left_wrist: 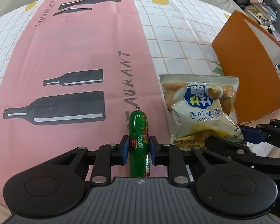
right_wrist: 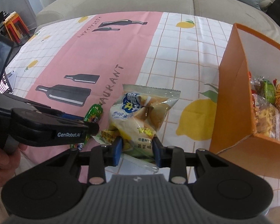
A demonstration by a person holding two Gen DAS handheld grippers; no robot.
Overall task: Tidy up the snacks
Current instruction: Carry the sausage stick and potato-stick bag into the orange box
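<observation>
My left gripper is shut on a green wrapped sausage that points away over the pink cloth; it also shows in the right wrist view. My right gripper is shut on the near end of a pale potato-stick snack bag, which lies just right of the sausage and also shows in the left wrist view. An orange box stands to the right, holding several snack packets.
The table has a pink and white checked cloth with lemon prints. A grey sofa runs behind the table. The orange box stands close on the right in the left wrist view. Red stools stand at far left.
</observation>
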